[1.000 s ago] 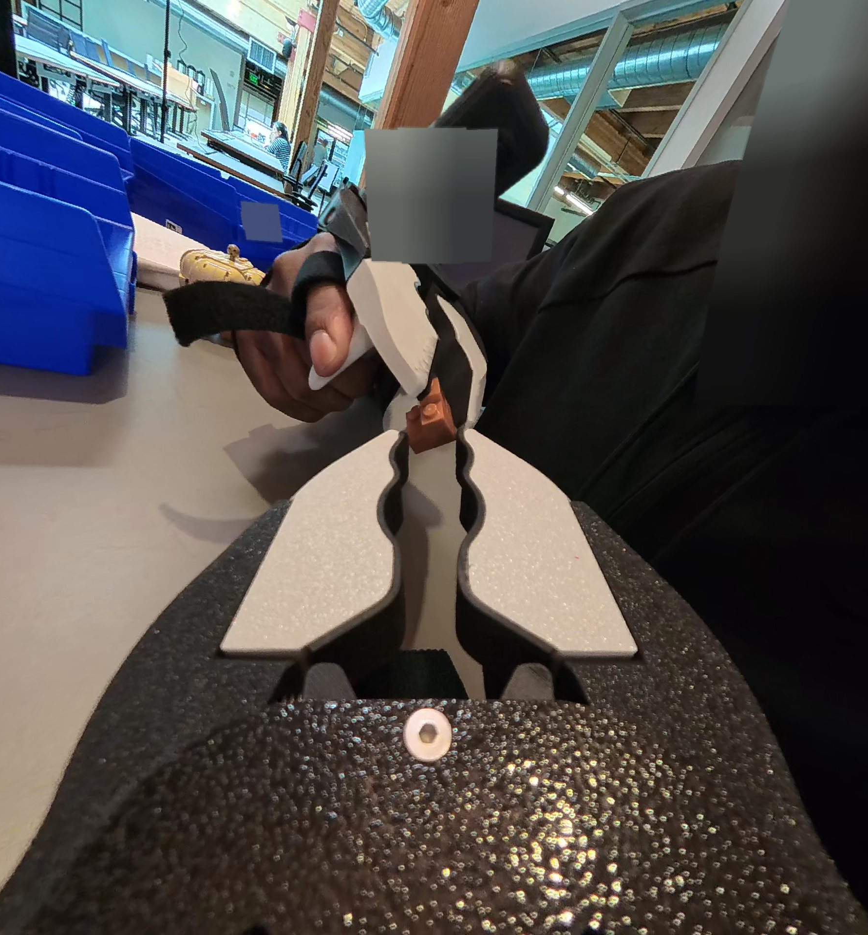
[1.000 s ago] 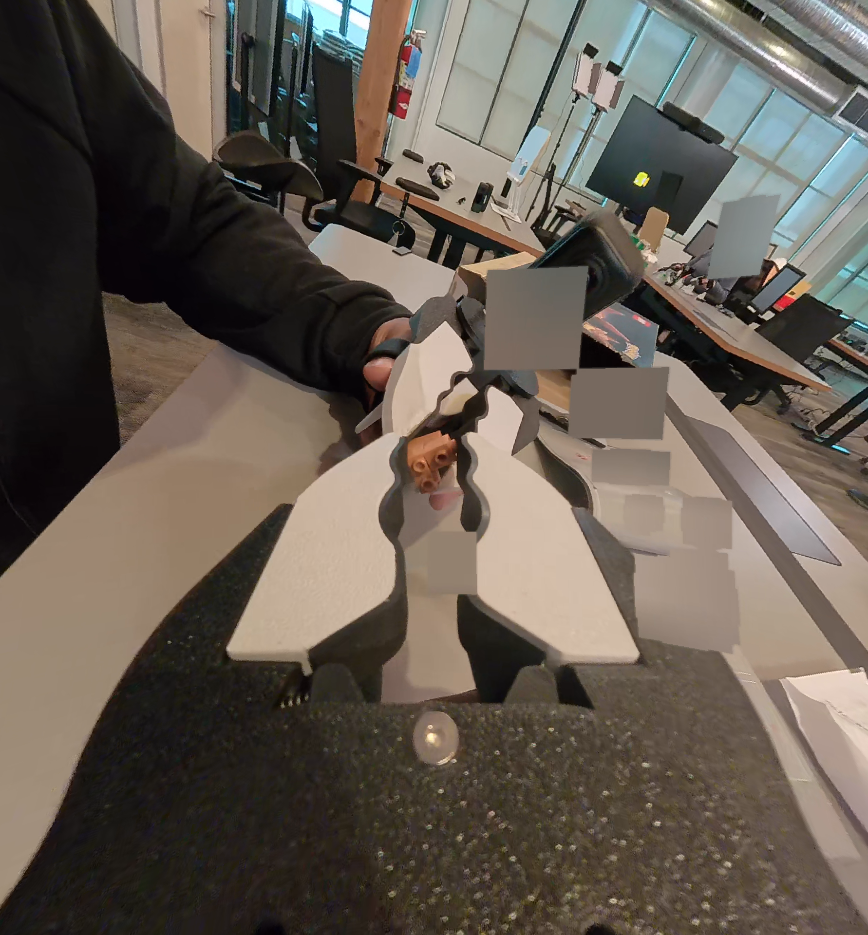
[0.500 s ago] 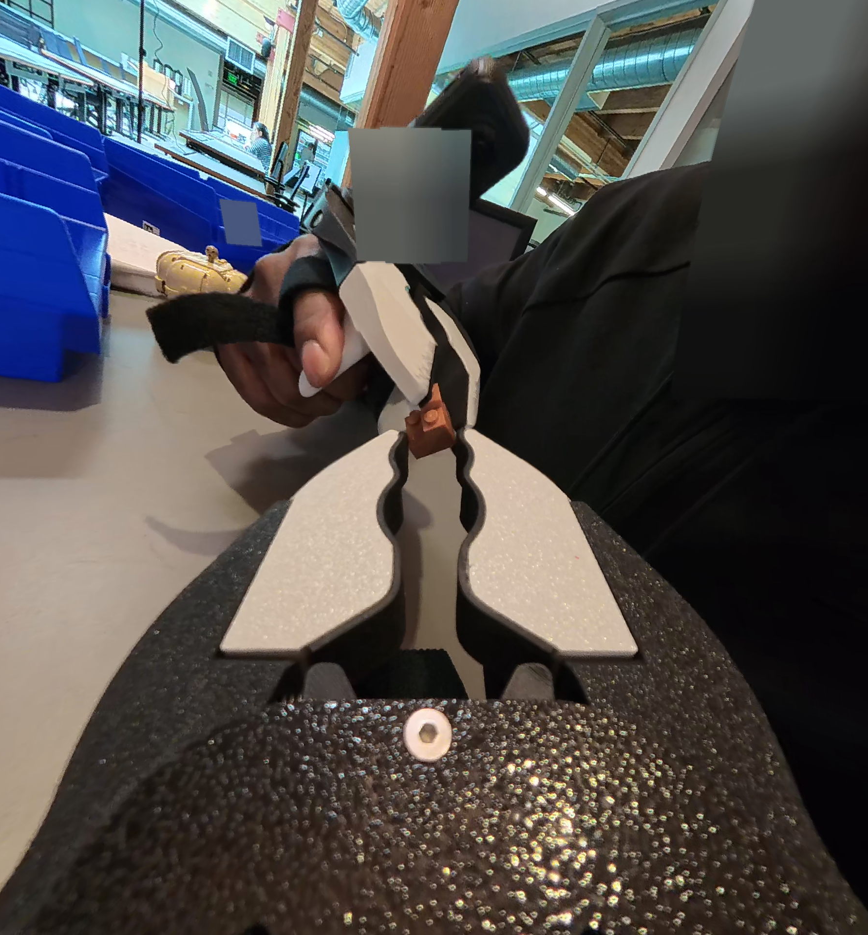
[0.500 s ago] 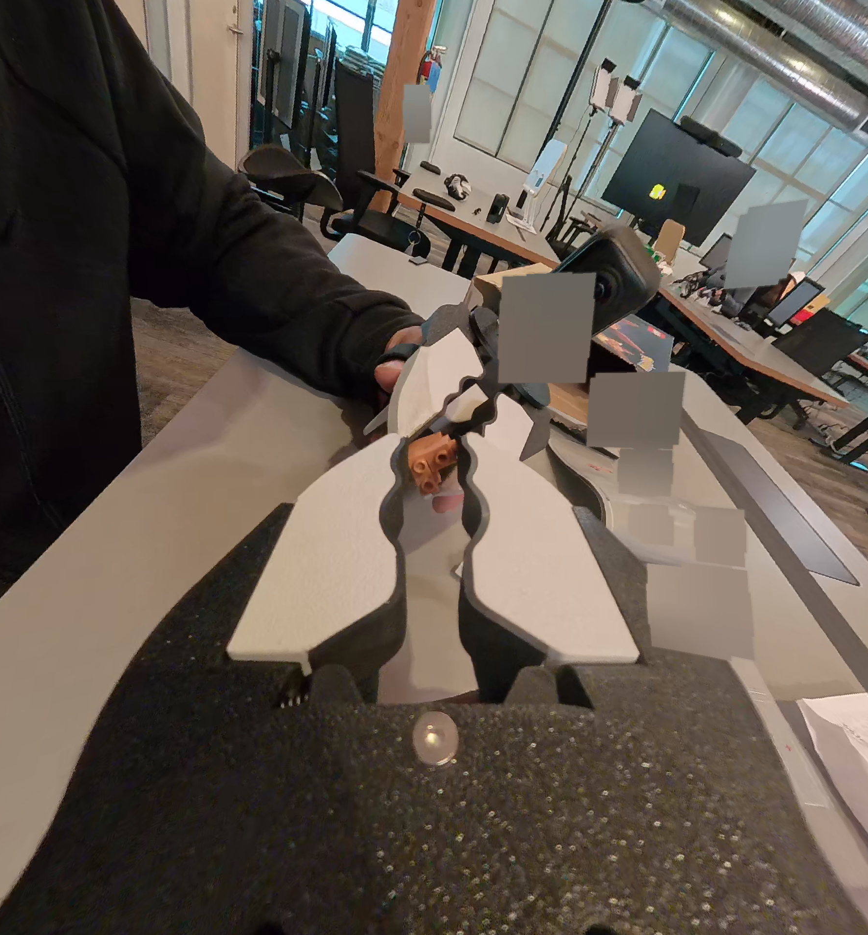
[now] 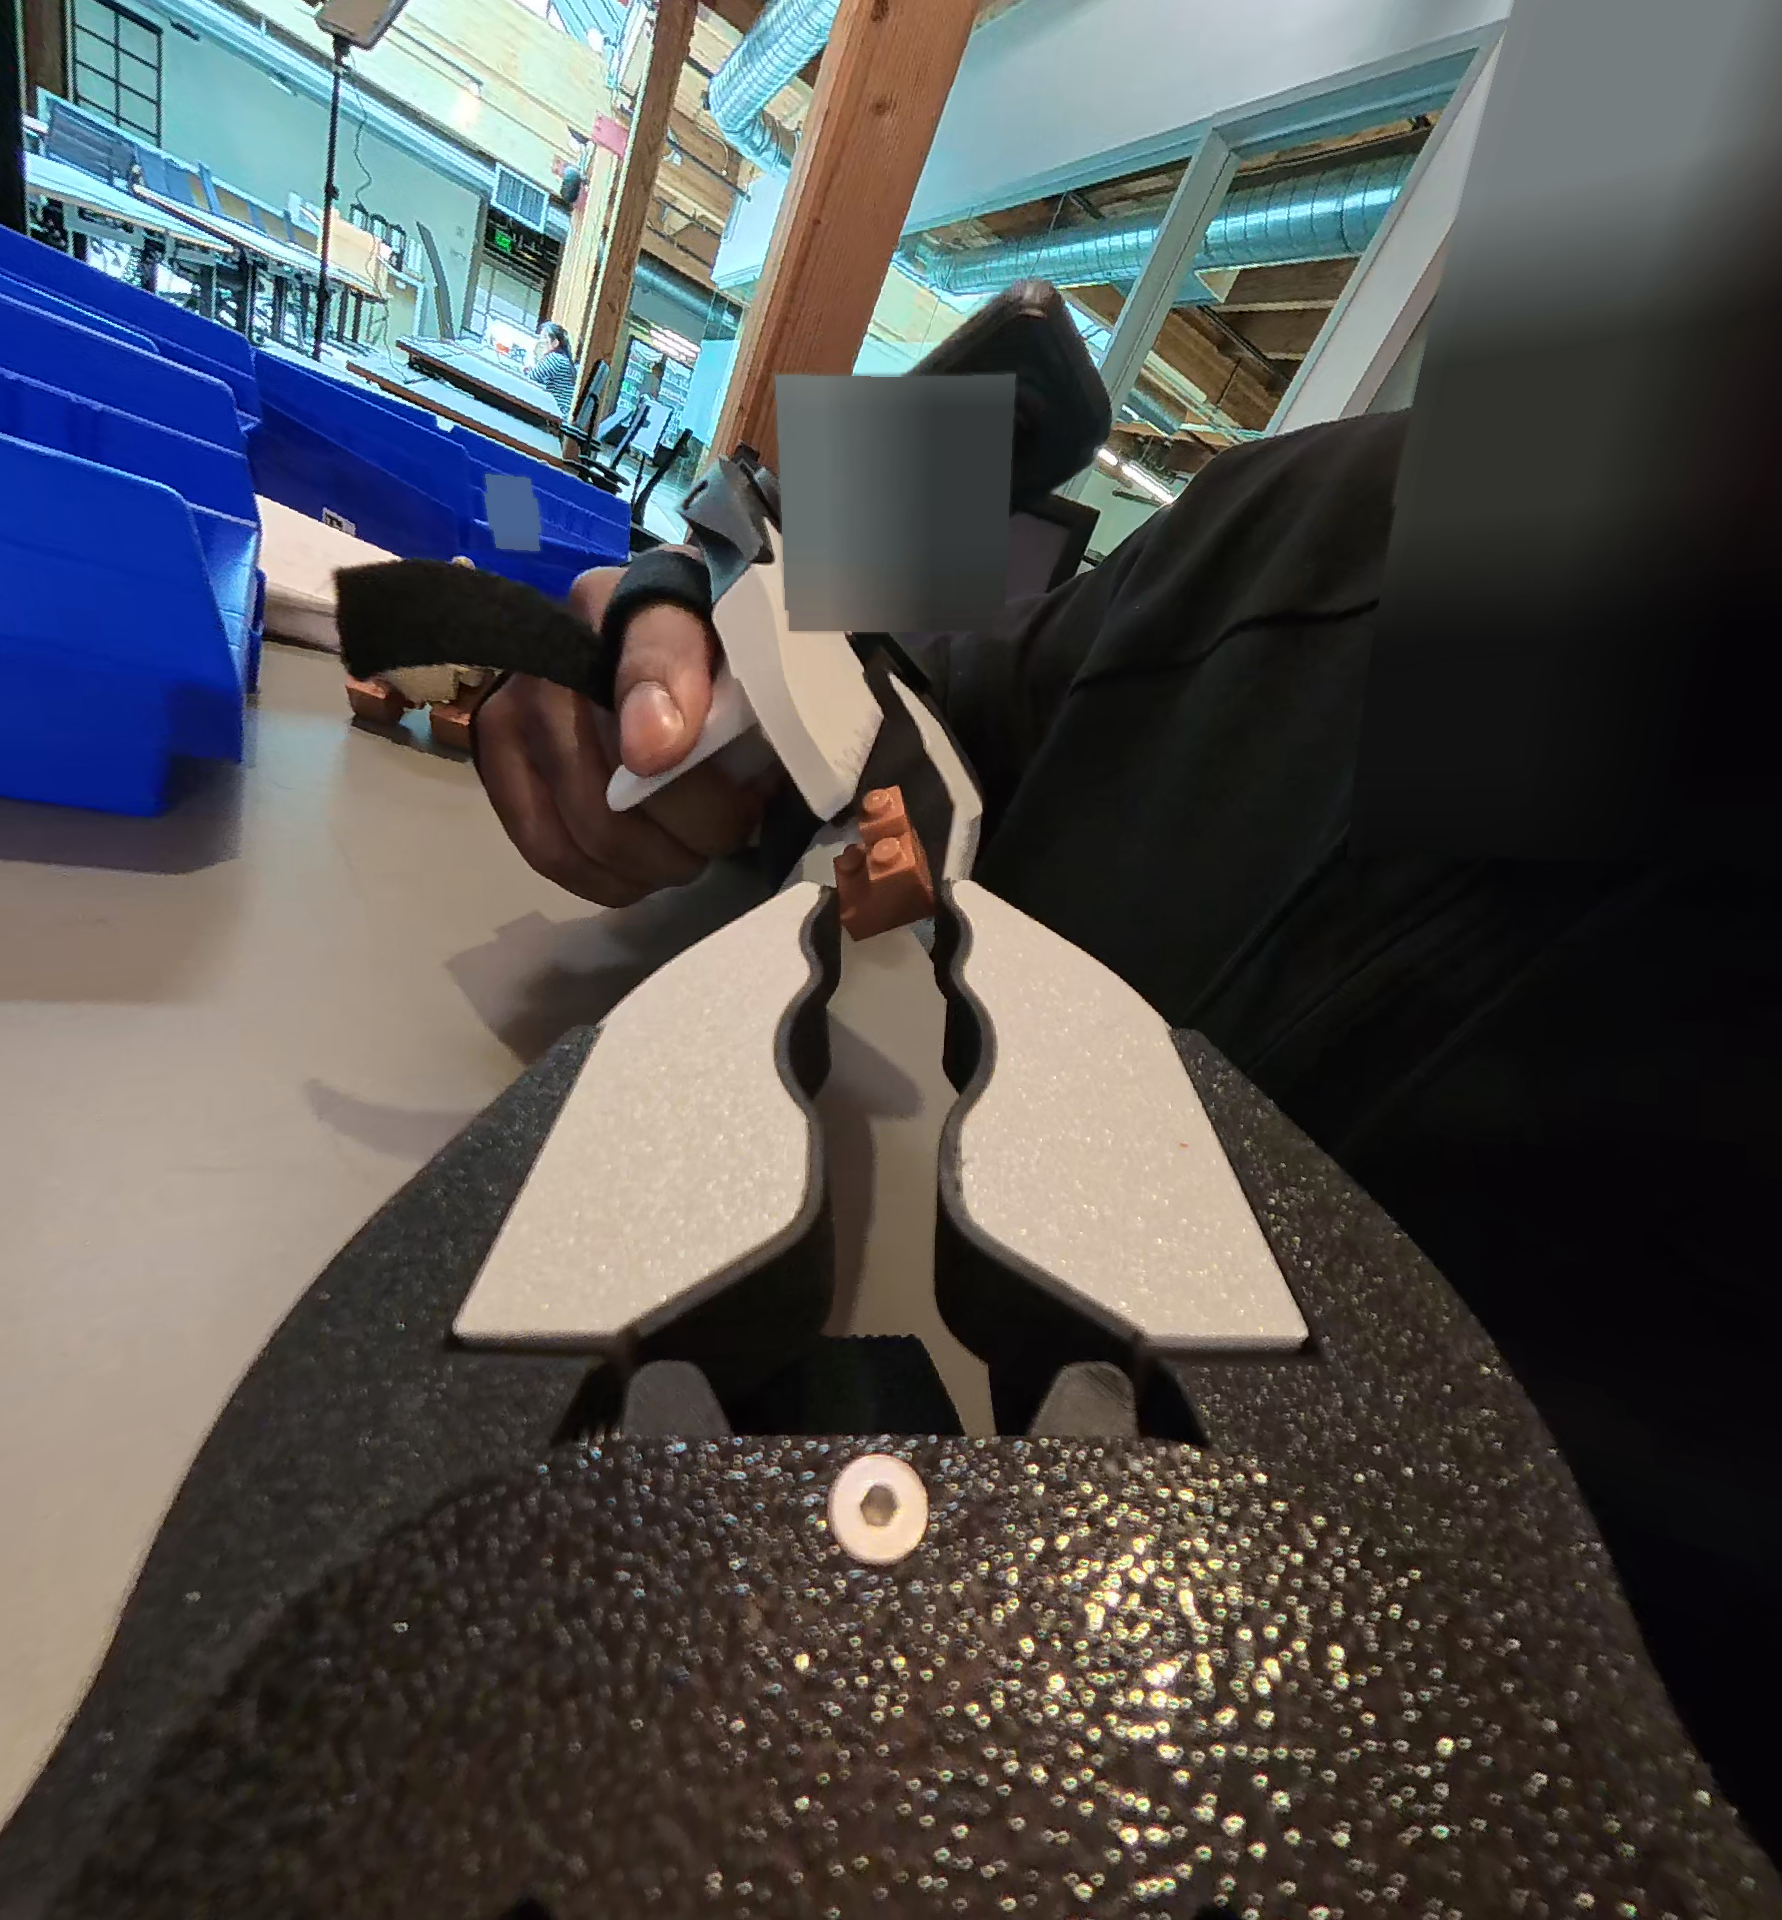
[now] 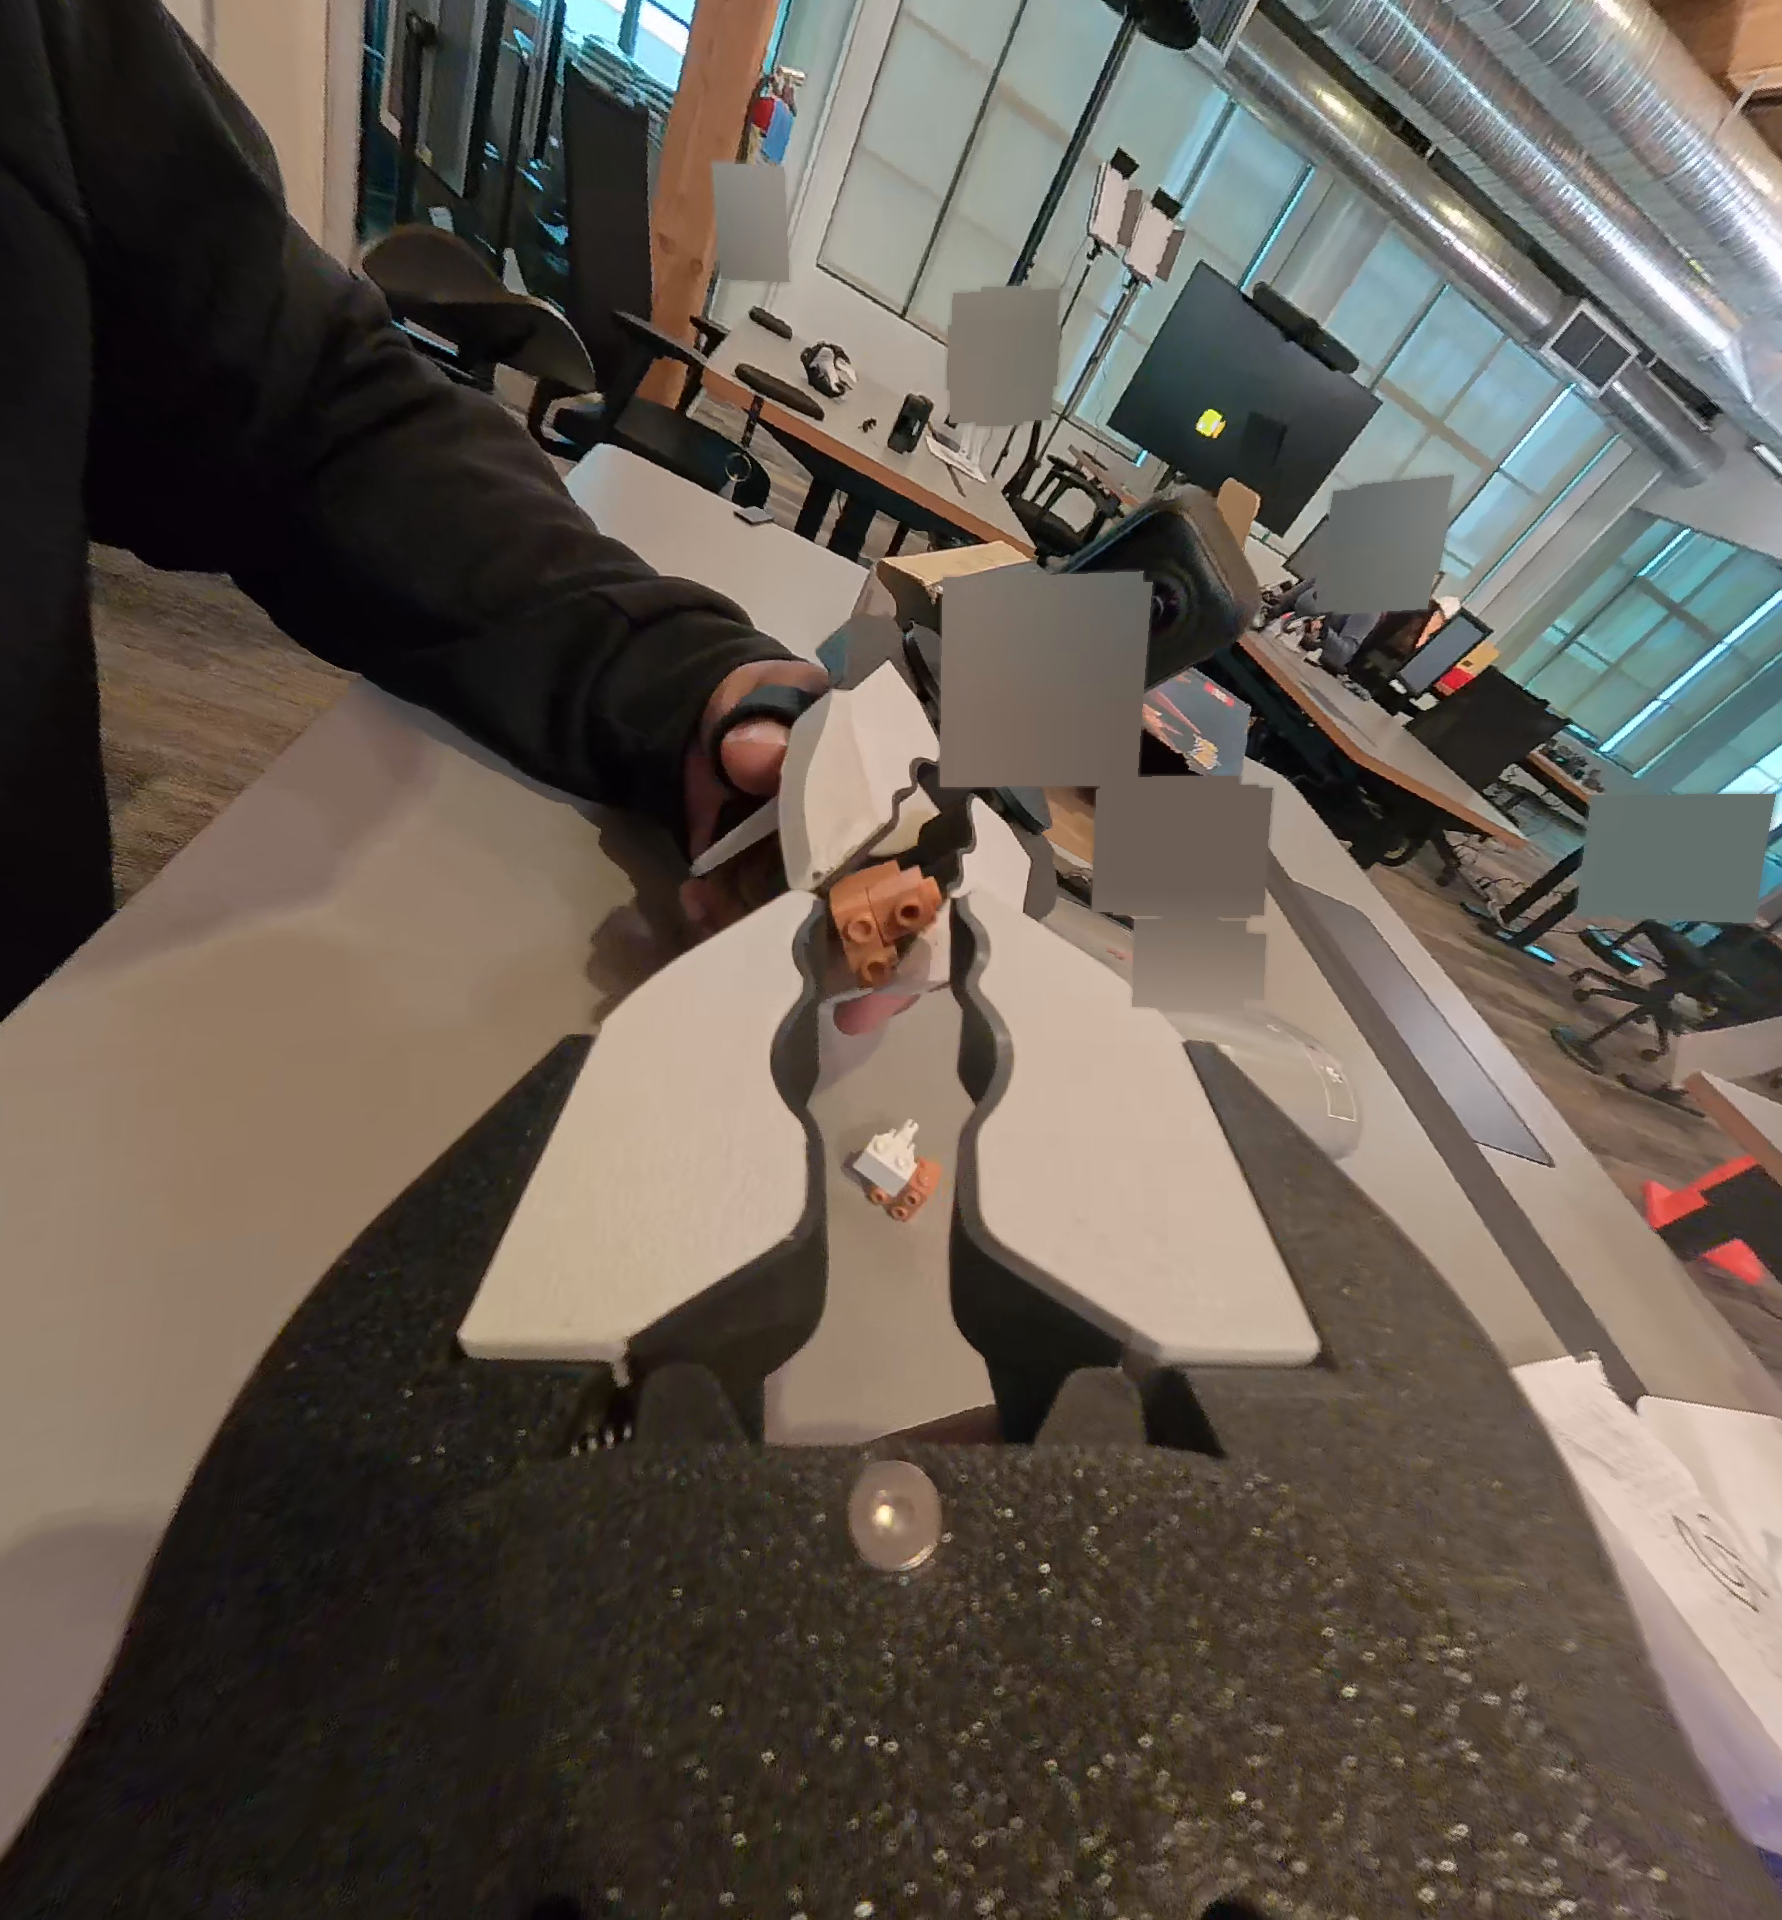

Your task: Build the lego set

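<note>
The brown brick cluster [image 5: 882,868] sits right at my left gripper's [image 5: 885,902] tips, pinched across its flat sides. My right gripper [image 6: 885,920] meets it nose to nose, its fingertips seemingly just off the sides. I judge the cluster light, rigid and slick, so I'd grip the flat walls, not the studs. Both tools hang above the table [image 5: 139,1039].

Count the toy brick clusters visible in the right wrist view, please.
2. A brown cluster sits at the right gripper tips, meeting the left gripper; a small white-and-brown cluster lies on the table below. Others may be hidden behind the grippers.
</note>
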A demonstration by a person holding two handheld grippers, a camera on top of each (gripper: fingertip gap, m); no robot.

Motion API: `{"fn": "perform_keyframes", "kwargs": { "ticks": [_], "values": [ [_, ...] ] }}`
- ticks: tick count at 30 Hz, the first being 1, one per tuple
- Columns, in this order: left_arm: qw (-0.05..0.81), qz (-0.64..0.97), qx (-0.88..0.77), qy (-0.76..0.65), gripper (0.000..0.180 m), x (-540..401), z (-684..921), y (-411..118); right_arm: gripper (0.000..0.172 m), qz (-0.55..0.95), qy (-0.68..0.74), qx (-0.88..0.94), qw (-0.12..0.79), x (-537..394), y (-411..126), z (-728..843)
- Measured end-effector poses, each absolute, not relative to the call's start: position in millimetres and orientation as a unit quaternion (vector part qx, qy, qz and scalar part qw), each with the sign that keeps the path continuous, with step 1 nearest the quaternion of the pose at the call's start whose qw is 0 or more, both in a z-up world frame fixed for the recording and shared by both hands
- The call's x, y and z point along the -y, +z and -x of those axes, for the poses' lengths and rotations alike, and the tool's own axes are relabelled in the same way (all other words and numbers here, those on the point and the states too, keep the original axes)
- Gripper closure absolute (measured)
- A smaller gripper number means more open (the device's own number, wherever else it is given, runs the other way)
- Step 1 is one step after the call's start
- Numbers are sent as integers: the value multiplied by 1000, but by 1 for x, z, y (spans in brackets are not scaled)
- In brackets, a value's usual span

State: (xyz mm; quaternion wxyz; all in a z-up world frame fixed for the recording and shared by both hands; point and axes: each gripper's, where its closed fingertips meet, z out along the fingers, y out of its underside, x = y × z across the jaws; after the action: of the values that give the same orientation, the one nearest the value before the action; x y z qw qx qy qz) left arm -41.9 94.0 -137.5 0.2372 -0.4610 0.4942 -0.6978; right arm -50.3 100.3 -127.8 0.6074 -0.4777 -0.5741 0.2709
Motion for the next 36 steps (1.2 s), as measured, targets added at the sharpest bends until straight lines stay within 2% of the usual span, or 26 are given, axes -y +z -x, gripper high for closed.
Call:
{"fn": "perform_keyframes", "kwargs": {
  "ticks": [11, 36],
  "values": [
    [214, 471, -490, -701, 164, -92, 40, -140, 152, 454, 187, 599, 633, -103, -134, 51],
    [216, 477, -487, -699, 164, -93, 38, -141, 155, 478, 220, 591, 611, -106, -136, 49]
  ]
}}
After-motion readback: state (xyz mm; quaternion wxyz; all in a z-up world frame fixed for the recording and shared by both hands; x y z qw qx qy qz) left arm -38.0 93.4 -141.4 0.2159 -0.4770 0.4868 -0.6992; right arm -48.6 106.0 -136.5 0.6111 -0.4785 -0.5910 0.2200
